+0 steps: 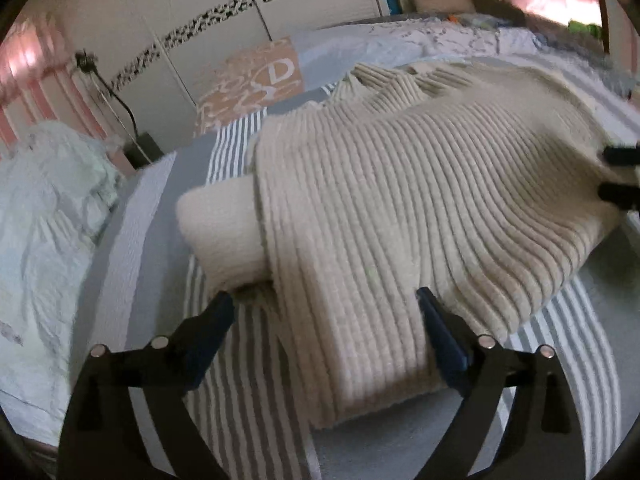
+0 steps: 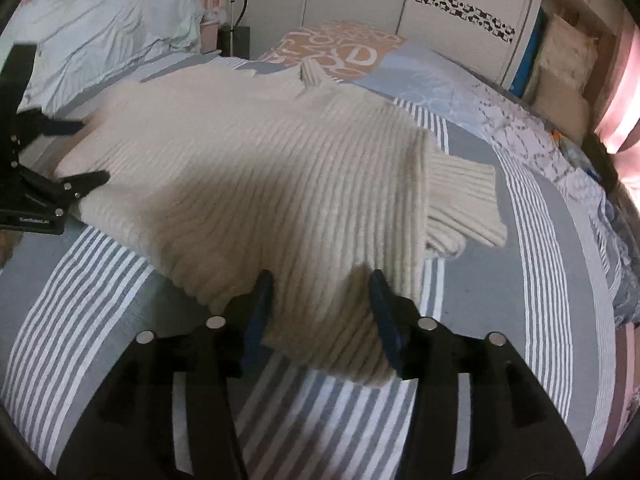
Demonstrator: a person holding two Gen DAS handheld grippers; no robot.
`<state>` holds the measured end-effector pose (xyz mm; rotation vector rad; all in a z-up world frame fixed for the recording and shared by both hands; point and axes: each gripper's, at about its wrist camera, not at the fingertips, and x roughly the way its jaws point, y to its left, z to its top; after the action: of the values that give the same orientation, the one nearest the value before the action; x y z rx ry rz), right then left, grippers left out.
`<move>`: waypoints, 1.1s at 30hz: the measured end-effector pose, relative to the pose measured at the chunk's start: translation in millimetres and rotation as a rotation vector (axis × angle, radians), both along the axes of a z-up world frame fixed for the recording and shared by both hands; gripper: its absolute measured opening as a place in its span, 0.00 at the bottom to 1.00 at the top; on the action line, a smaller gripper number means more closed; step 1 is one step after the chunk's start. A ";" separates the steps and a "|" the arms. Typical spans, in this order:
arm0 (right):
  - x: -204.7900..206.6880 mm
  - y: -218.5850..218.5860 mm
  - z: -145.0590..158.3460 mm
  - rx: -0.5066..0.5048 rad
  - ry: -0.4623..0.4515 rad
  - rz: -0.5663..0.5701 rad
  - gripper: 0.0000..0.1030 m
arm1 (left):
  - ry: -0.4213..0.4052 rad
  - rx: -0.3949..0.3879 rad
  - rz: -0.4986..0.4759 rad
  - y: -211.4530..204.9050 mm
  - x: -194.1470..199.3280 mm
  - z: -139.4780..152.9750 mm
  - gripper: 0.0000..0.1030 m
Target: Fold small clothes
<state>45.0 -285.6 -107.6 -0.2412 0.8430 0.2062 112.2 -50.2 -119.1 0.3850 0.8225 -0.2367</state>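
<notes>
A cream ribbed knit sweater (image 1: 400, 184) (image 2: 248, 160) lies spread on the bed, with one sleeve (image 1: 224, 232) (image 2: 464, 204) sticking out from under its body. My left gripper (image 1: 324, 304) is wide open at one near corner; the fabric touches only its right finger. In the right wrist view the left gripper (image 2: 80, 152) stands open at the sweater's left edge. My right gripper (image 2: 322, 292) is about half open at the other corner, and knit fills the gap between its fingers. The left wrist view shows the right gripper (image 1: 616, 174) at the far right edge.
The bed cover (image 2: 100, 300) is grey with white stripes. A crumpled pale blue sheet (image 1: 44, 220) lies to the left, and a tan lettered pillow (image 2: 344, 48) sits at the head. White wardrobe doors (image 2: 360, 0) stand behind, and a black cable and box (image 1: 140, 148) are beside the bed.
</notes>
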 end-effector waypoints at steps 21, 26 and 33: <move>131.6 -22.6 14.4 0.103 0.066 -0.149 0.46 | 0.146 -0.151 0.180 14.1 127.5 19.7 0.97; 127.6 -51.2 12.4 0.071 0.051 -0.203 0.46 | 0.064 -0.072 0.143 19.8 114.9 16.9 0.97; 103.1 -44.9 31.4 0.068 -0.014 -0.195 0.52 | 0.008 -0.014 0.145 14.4 103.6 35.9 0.97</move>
<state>148.1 -330.4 -76.2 -0.0952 0.8387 0.0505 215.7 -35.8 -83.2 0.3102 0.8521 -0.1090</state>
